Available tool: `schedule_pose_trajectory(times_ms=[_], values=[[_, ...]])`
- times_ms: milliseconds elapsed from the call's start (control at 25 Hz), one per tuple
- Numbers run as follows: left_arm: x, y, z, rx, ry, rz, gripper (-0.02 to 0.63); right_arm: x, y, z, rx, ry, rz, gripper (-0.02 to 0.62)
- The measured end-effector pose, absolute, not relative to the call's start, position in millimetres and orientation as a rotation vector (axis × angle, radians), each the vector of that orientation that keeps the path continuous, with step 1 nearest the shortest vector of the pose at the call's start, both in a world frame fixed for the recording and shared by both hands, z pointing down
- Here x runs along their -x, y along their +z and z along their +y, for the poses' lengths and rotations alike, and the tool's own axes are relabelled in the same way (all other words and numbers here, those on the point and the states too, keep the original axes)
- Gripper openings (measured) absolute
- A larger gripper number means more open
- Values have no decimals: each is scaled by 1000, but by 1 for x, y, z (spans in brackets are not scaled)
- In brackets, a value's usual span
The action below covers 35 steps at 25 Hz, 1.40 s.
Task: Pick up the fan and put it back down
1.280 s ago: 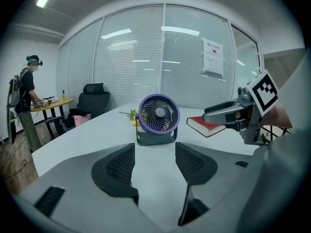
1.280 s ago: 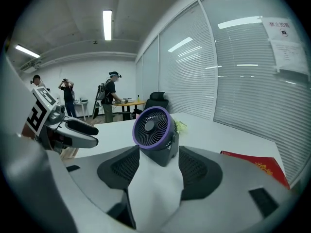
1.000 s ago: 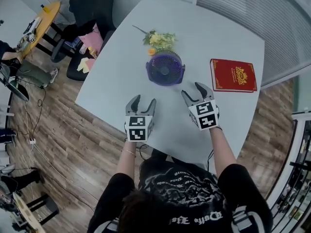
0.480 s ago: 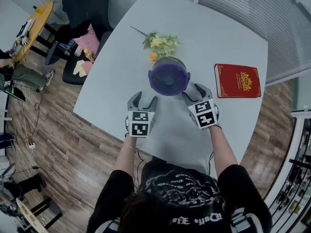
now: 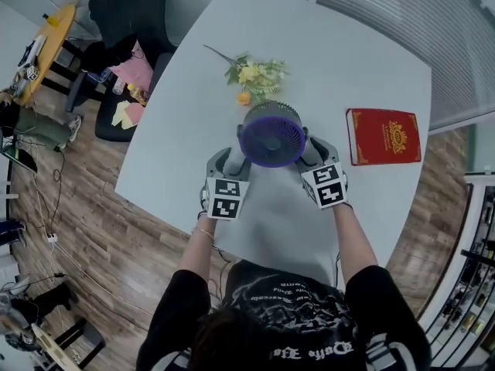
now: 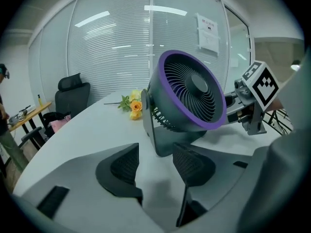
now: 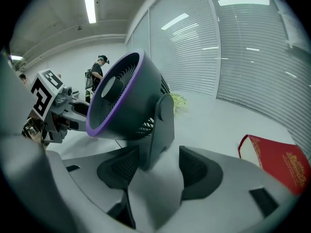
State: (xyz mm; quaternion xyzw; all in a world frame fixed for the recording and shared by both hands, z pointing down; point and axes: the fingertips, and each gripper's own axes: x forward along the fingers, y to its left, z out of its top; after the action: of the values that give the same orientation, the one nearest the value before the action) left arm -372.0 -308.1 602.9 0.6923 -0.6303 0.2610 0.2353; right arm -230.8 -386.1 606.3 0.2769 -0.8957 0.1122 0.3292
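Purple-rimmed fan (image 5: 271, 134) upright on the white table (image 5: 348, 68), close to the near edge, grille tilted up toward the head camera. Flanked on both sides: left gripper (image 6: 156, 160) on one flank, right gripper (image 7: 158, 166) on the other, both angled down at the base.

Over to the left gripper view: jaws apart, just been closing in a touch, yet gripping nothing. Grey stand (image 6: 151, 125) right at the mouth of the gap, just ahead of the right-hand pad (image 6: 190, 164). Only bare tabletop between the pads.

Now the right gripper view: jaws apart here as well, with the stand's other upright in between them. Sits hard up beside the left-hand pad (image 7: 122, 166), with open space on the other side. No squeeze from both pads, so no hold.

Beyond the fan, a small bunch of yellow and orange flowers (image 5: 255, 74) flat on the table. Off to the right, a red book (image 5: 384, 136), well apart from the fan. Past the far left corner, a black office chair (image 5: 128, 6).
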Motion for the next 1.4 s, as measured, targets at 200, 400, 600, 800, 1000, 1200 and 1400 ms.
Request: schedule_pose_trajectory(times_ms=[200, 400, 600, 800, 1000, 1200, 1400], values=[[375, 607, -330, -1929, 668, -1712, 236, 234, 617, -397, -744, 297, -2327, 249], [381, 616, -346, -1938, 681, -1707, 236, 244, 623, -408, -756, 309, -2347, 247], [376, 625, -357, -1974, 688, -1684, 224, 251, 627, -415, -749, 298, -2367, 231], [375, 630, -362, -2018, 720, -1659, 104, 254, 634, -418, -743, 279, -2360, 215], [378, 628, -364, -2028, 712, -1685, 97, 259, 635, -414, -706, 247, -2356, 196], [375, 629, -364, -2013, 695, -1654, 81, 256, 634, -417, -743, 269, -2349, 174], [371, 624, -355, -1991, 684, -1624, 81, 251, 629, -411, -752, 311, -2340, 158]])
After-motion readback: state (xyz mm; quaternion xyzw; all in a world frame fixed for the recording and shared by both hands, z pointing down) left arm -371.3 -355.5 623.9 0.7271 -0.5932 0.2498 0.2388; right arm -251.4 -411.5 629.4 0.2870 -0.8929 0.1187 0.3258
